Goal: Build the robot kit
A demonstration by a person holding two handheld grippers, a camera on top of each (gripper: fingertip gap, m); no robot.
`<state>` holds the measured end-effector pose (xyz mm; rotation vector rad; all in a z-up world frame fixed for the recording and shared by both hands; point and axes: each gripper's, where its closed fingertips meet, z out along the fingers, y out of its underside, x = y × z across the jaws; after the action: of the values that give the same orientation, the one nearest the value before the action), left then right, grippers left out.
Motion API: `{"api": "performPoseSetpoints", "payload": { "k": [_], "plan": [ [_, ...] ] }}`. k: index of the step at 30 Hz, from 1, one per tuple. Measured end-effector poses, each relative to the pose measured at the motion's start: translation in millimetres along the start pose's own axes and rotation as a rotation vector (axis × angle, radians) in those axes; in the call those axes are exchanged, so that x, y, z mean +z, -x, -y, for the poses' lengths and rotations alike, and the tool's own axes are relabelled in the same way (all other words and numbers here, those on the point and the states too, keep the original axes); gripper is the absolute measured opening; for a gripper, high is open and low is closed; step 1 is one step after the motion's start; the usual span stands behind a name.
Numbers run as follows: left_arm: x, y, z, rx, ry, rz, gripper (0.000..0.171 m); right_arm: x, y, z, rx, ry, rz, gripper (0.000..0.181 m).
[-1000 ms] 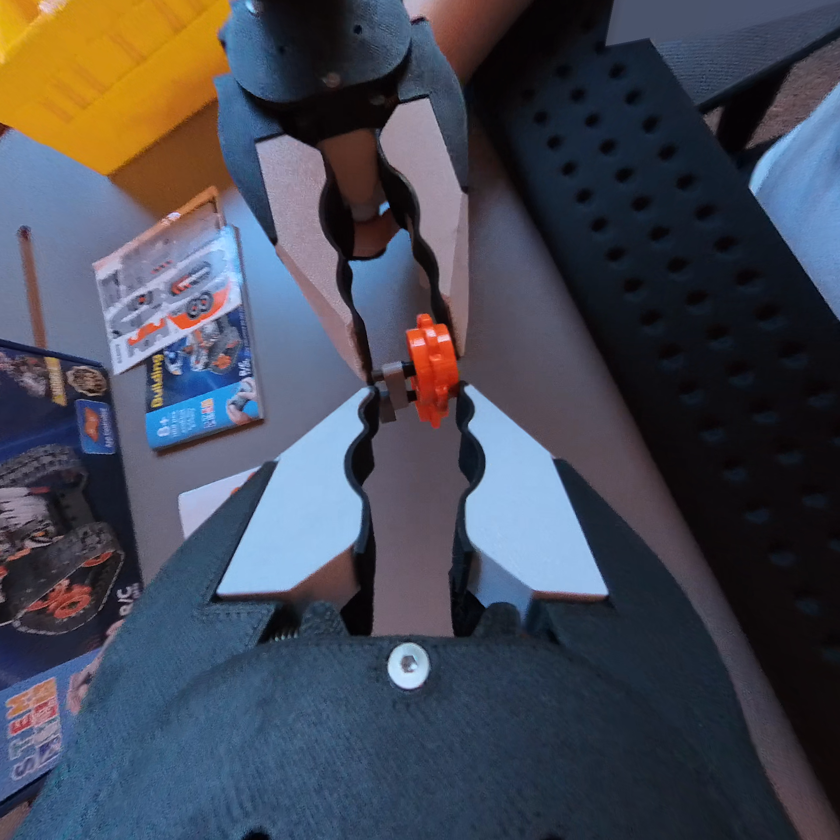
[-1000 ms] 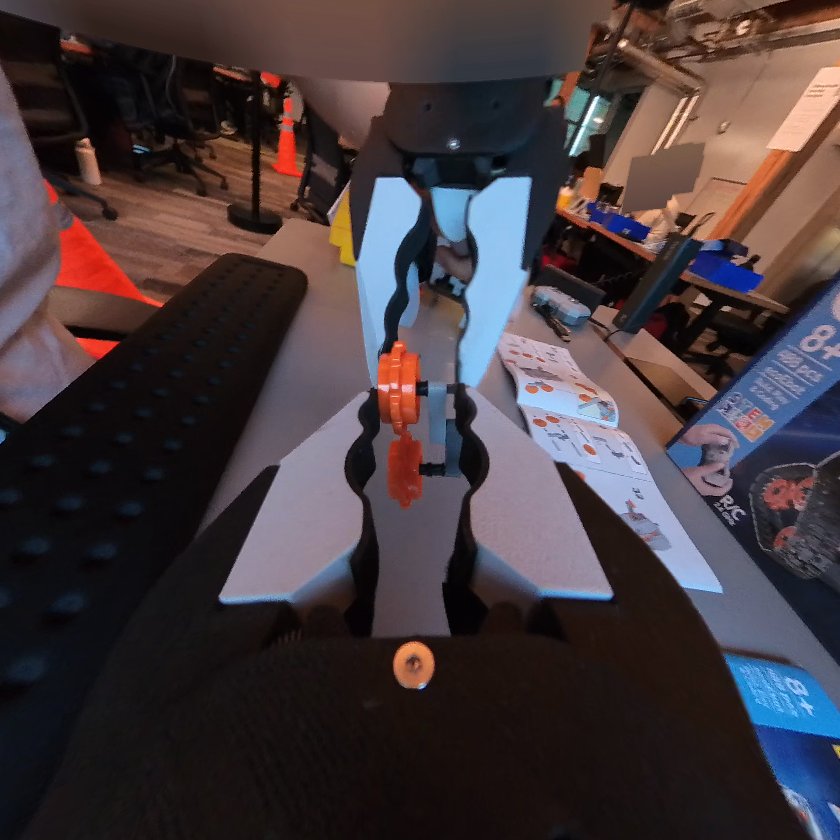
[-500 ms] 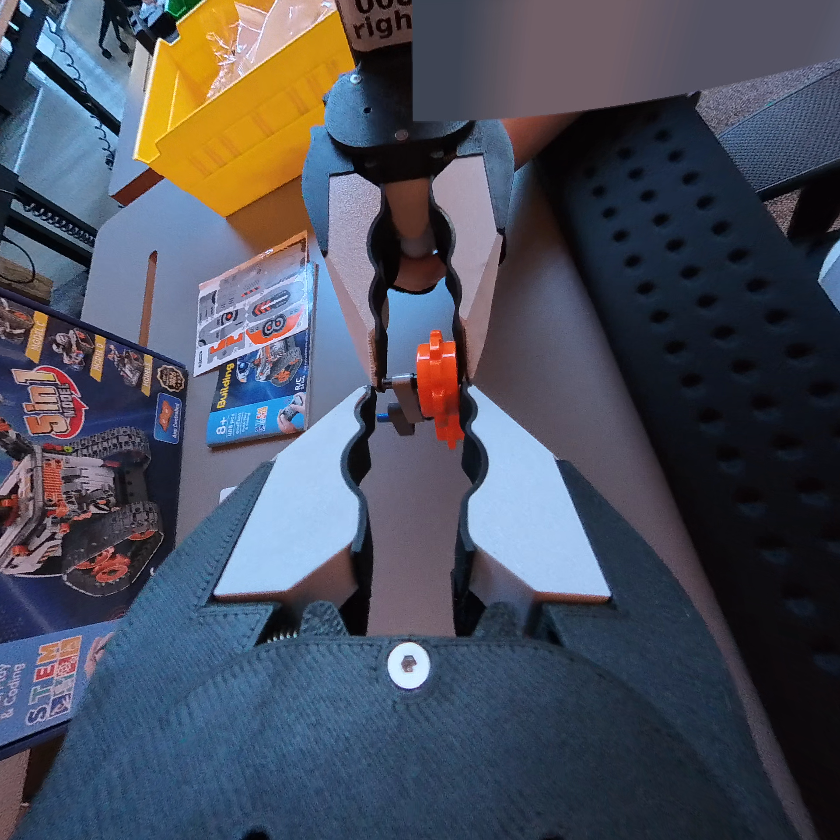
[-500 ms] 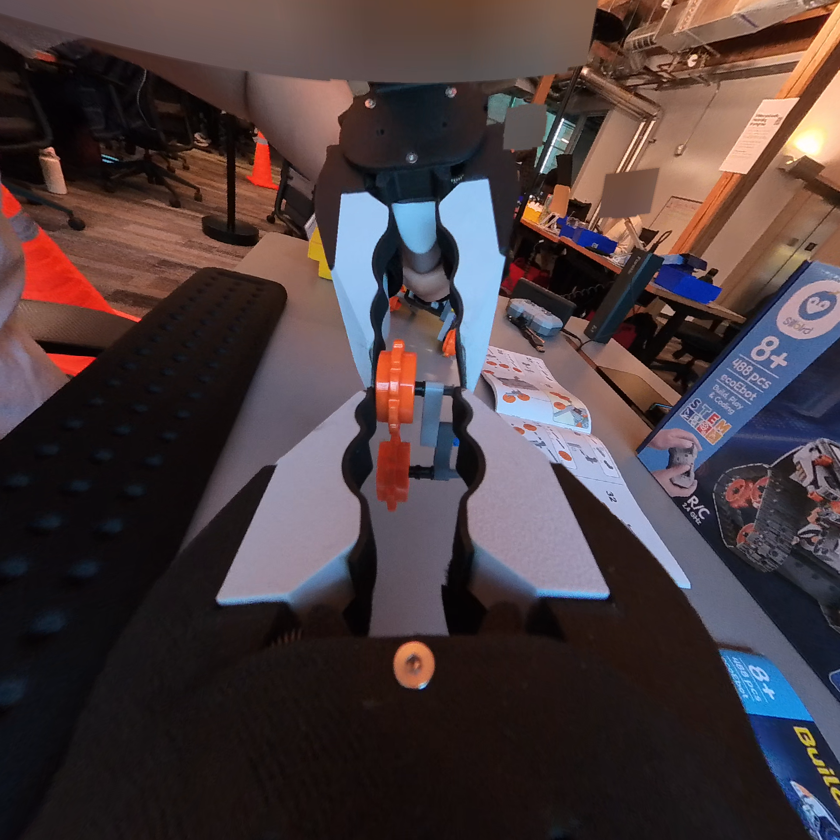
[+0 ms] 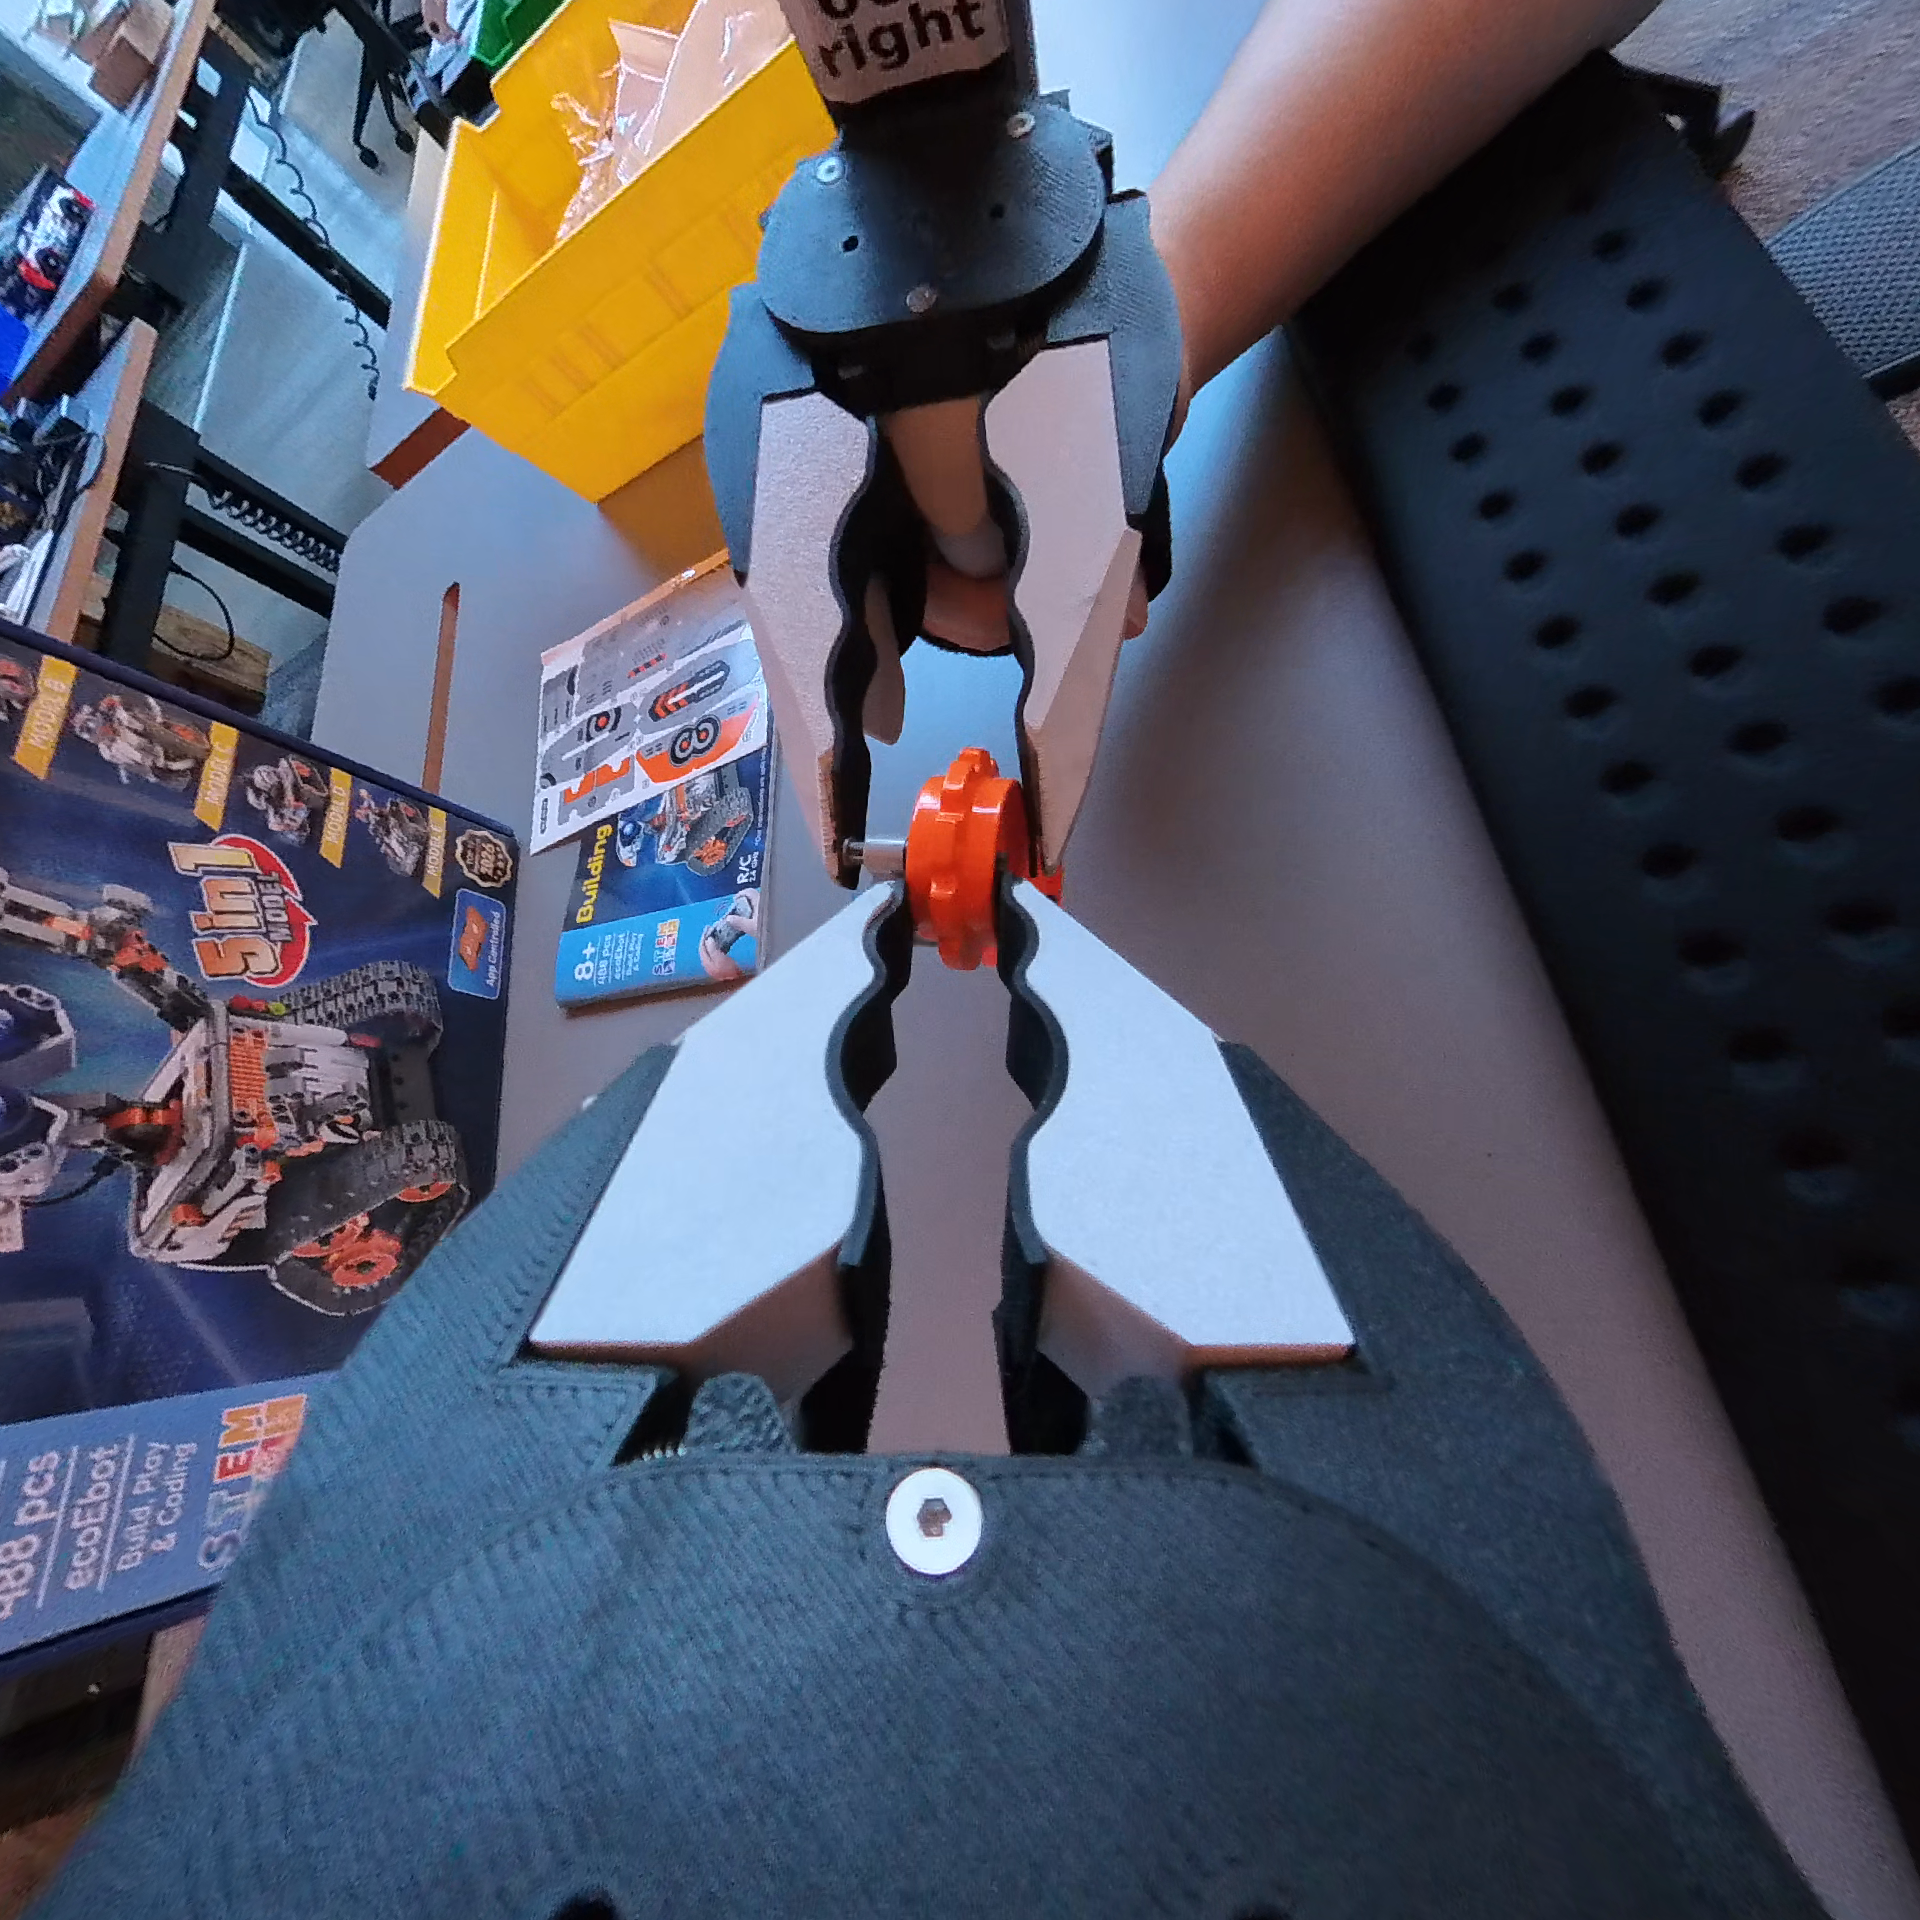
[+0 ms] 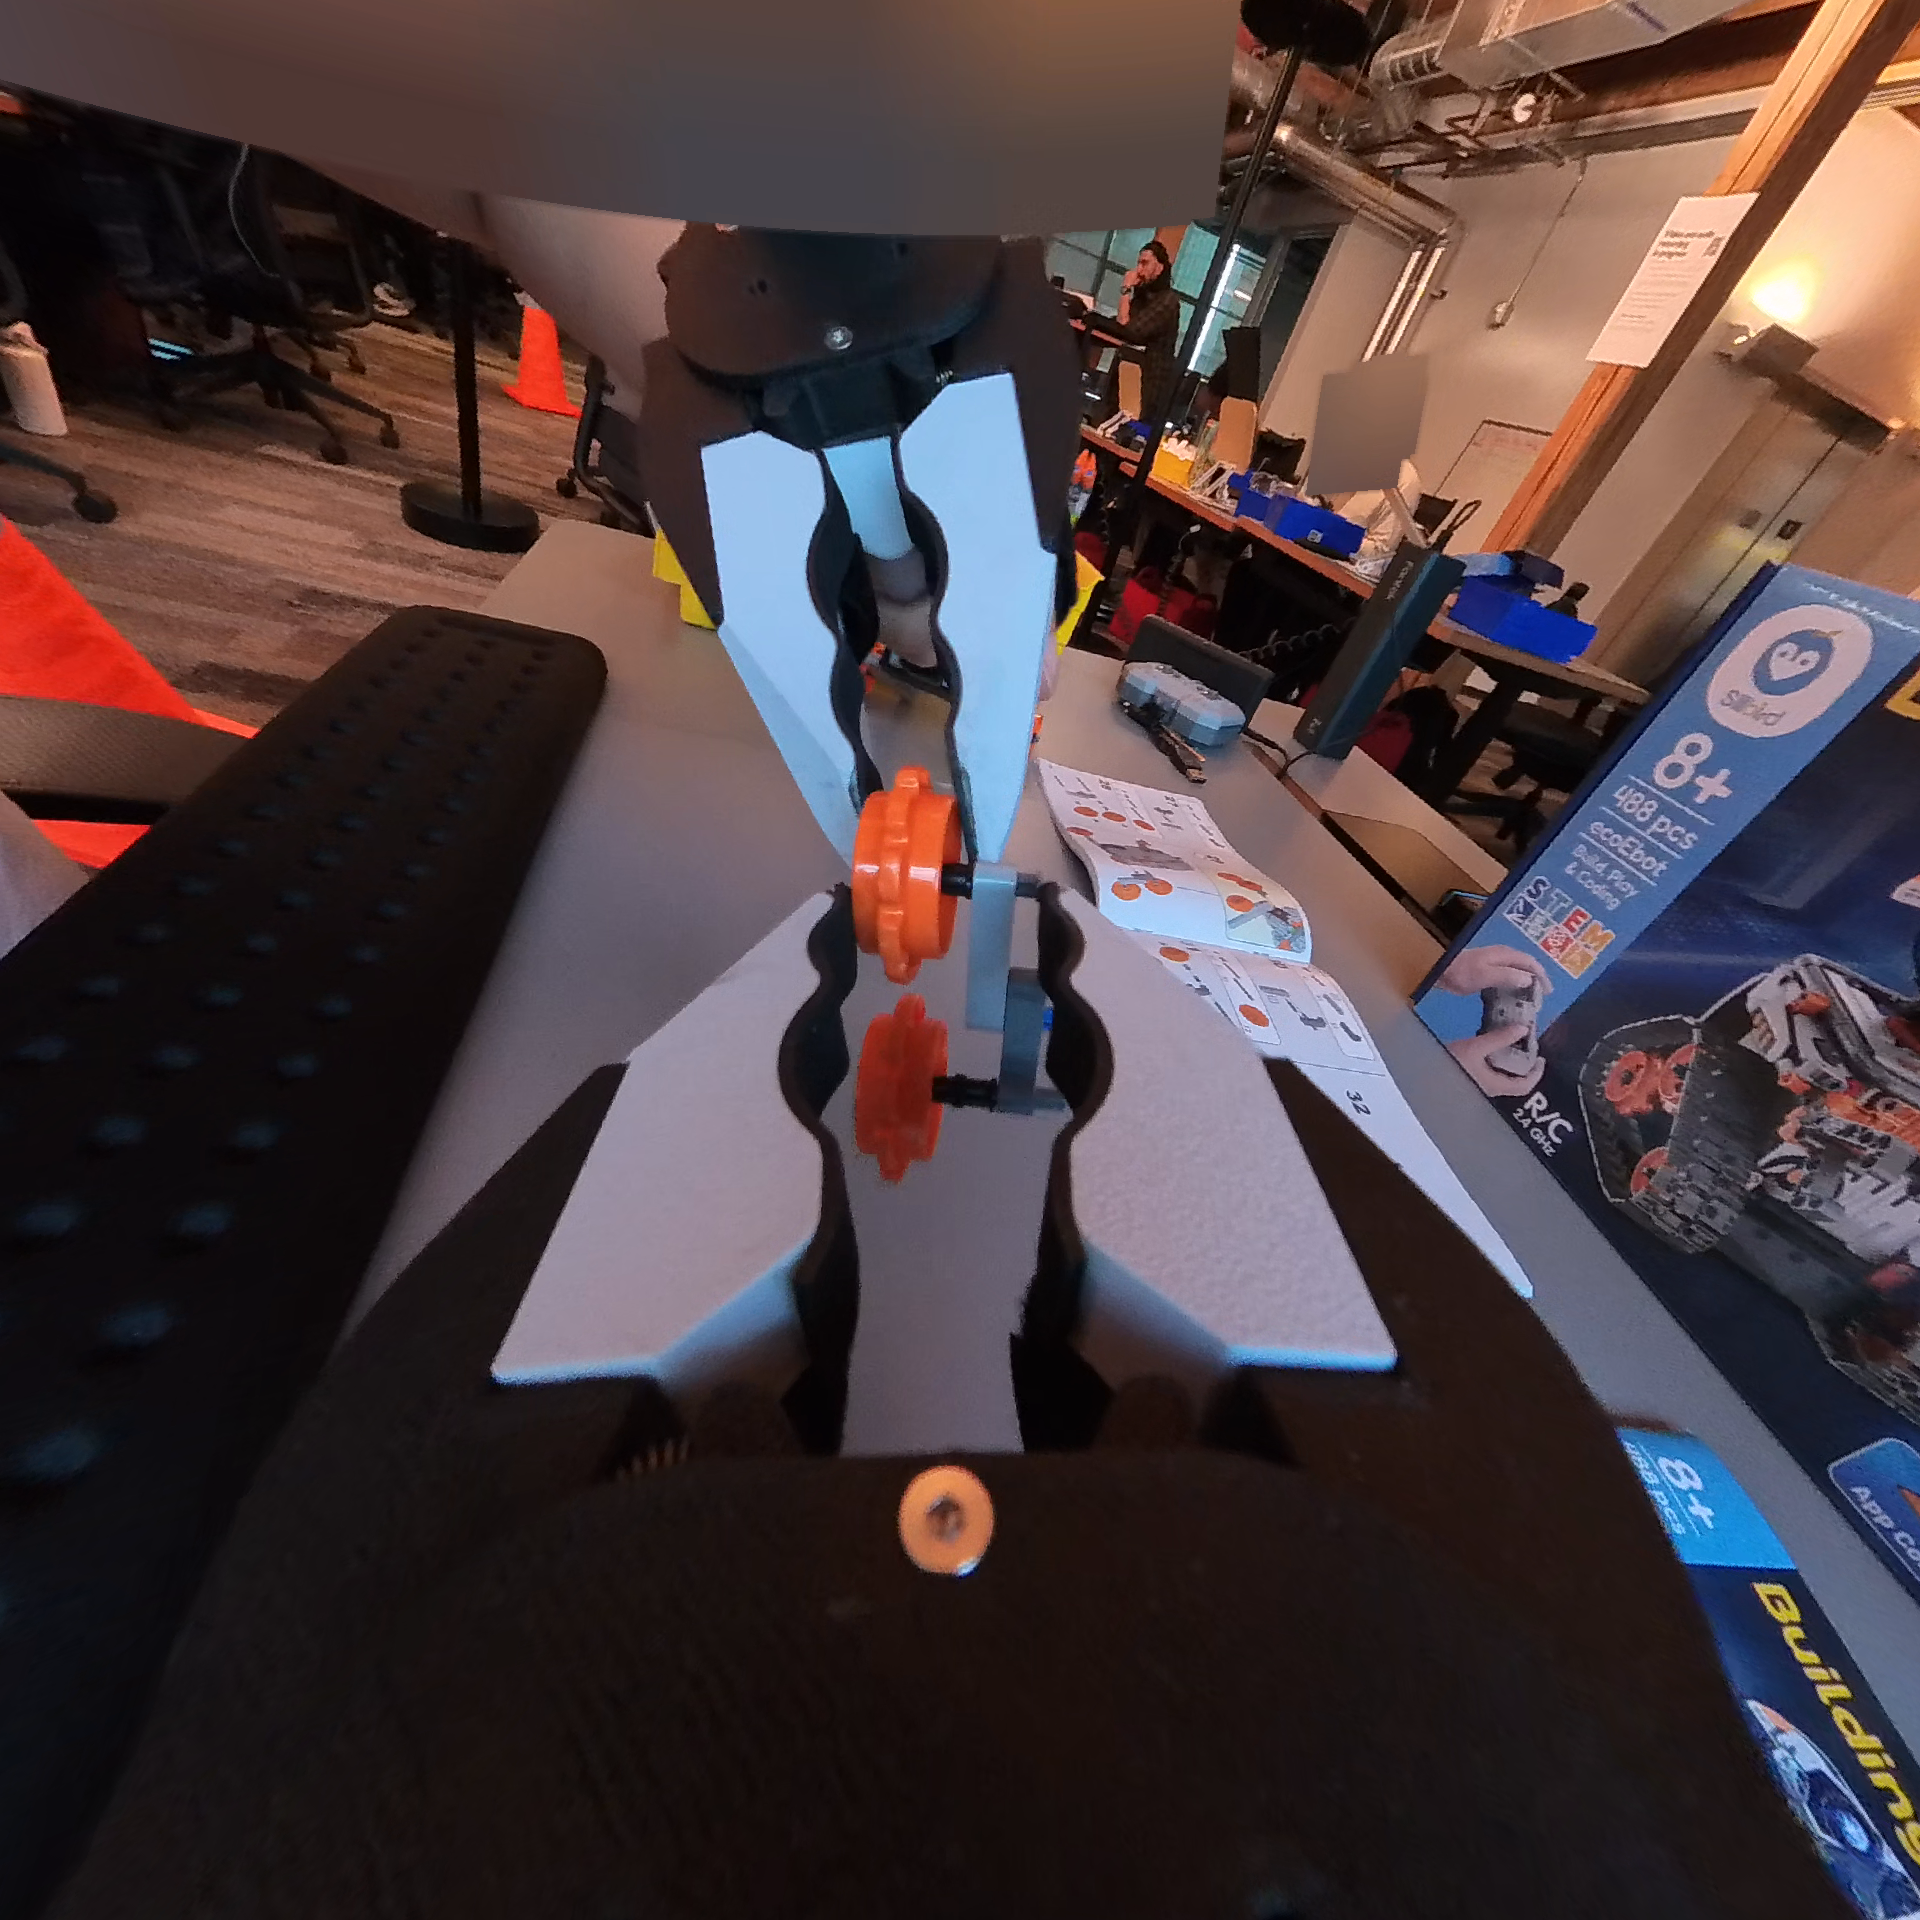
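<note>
Both tools on 2-gear assembly [image 6: 971,966]

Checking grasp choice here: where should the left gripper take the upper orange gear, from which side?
Probably across the upper orange gear's toothed rim, left gripper coming head-on at the right gripper: the axle runs sideways into the grey beam, leaving the rim exposed.

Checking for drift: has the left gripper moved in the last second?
Yes. The left gripper drew back from the table: the instruction booklet looks smaller and more yellow bin shows.
</note>
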<state>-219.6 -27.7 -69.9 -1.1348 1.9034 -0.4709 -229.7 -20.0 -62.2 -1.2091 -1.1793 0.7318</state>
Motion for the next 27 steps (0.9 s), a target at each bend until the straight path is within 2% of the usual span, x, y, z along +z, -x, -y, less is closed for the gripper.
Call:
{"api": "performPoseSetpoints", "payload": {
  "k": [5, 13, 18, 21, 24, 27],
  "plan": [
    [-0.5, -0.1, 5.8, -0.114, -0.031, -0.061, 0.014, -2.5, 0.3, 5.9, 0.035, -0.040, 0.017, 0.034],
    [0.4, 3.1, 1.7, -0.086, 0.006, -0.034, 0.014, -0.5, -1.6, 2.2, 0.131, -0.029, 0.038, 0.034],
    [0.6, 0.2, 0.3, -0.071, 0.026, -0.047, 0.014, 0.6, 1.2, -0.1, 0.132, -0.023, 0.050, 0.034],
    [0.7, 2.0, -0.1, -0.051, 0.034, -0.033, 0.013, 0.4, -0.7, 0.4, 0.051, -0.006, 0.004, 0.034],
    [1.3, 3.2, -1.5, -0.067, 0.042, -0.041, 0.013, 0.8, -1.9, -0.1, 0.088, 0.003, 0.001, 0.034],
    [2.9, 6.6, -4.2, -0.035, 0.065, -0.015, 0.013, 3.1, -1.9, 0.8, 0.118, 0.007, -0.007, 0.049]
  ]
}}
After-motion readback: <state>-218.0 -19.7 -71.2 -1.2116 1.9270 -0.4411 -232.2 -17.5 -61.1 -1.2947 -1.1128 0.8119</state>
